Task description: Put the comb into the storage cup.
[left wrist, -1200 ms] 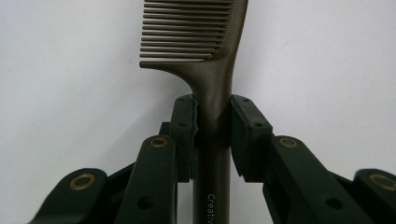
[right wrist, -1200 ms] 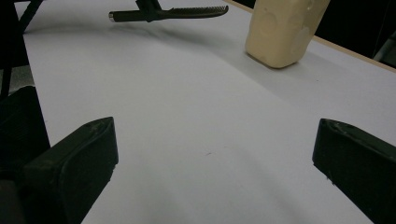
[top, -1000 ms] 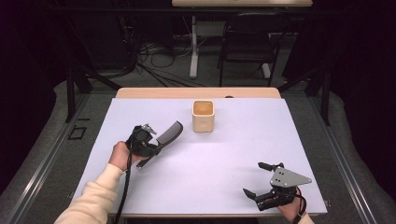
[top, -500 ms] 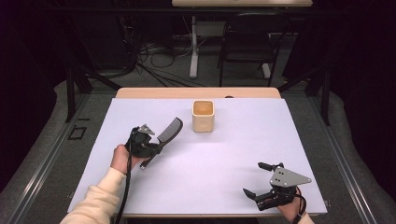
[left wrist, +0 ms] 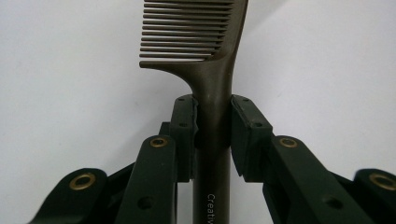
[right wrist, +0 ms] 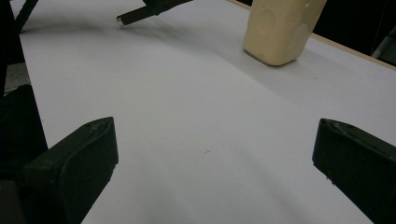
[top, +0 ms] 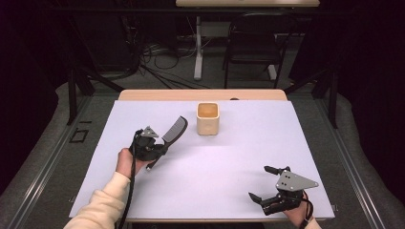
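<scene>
Left gripper (left wrist: 212, 126) clamped on comb (left wrist: 201, 42) handle (teeth toward cup (top: 207, 118)); right gripper (top: 268, 183) spread wide, holding nothing.

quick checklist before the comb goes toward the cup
1. Grip: left gripper pads clamp the comb handle on both sides: ok.
2. Grip point: pads sit just below the teeth, so the tooth end leads: ok.
3. Cup upright, mouth open, nothing seen inside: ok.
4. Path from the comb to the cup over the white table: ok.
5. Right gripper open, holding nothing, resting near the table's front edge, out of the way: ok.
6. Whether the cup is deep enough to hold the comb: cannot tell.
</scene>
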Demonstrator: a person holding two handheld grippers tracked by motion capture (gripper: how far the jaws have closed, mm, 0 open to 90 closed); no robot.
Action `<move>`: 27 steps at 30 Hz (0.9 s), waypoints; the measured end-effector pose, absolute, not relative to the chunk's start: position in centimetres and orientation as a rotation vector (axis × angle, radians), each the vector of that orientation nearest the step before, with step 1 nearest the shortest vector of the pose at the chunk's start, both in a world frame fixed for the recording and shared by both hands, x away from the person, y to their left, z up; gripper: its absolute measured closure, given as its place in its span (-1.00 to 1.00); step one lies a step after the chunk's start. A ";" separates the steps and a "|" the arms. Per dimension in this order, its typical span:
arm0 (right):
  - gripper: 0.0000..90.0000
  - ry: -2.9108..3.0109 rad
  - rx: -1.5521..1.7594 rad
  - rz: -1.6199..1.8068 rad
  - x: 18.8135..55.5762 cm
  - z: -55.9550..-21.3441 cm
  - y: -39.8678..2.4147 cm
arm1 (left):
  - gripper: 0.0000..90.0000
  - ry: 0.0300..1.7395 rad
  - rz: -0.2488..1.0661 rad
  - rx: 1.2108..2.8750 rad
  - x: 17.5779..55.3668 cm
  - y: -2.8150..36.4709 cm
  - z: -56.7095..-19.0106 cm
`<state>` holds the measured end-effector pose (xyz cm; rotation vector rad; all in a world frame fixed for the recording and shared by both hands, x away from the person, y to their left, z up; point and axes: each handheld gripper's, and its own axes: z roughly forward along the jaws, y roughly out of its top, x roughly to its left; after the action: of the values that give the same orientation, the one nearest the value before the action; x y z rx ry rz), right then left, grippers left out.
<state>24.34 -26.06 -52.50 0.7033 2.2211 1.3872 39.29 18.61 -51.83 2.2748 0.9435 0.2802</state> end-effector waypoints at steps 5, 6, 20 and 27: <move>-1.00 2.223 0.713 1.384 24.4 -52.5 -26.1 | 0.61 0.952 0.294 2.261 39.4 18.6 -51.9; -1.00 2.222 0.713 1.384 24.4 -52.5 -26.1 | 0.61 0.953 0.301 2.255 39.4 18.6 -51.9; -1.00 2.223 0.716 1.382 24.6 -52.6 -26.0 | 0.61 0.964 0.328 2.226 39.9 18.3 -51.7; -1.00 2.223 0.721 1.382 24.5 -52.6 -26.0 | 0.61 0.974 0.333 2.204 40.3 18.1 -51.8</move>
<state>24.55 -26.03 -52.59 0.7213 2.2233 1.3815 40.34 18.08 -51.83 2.2043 0.9739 0.3326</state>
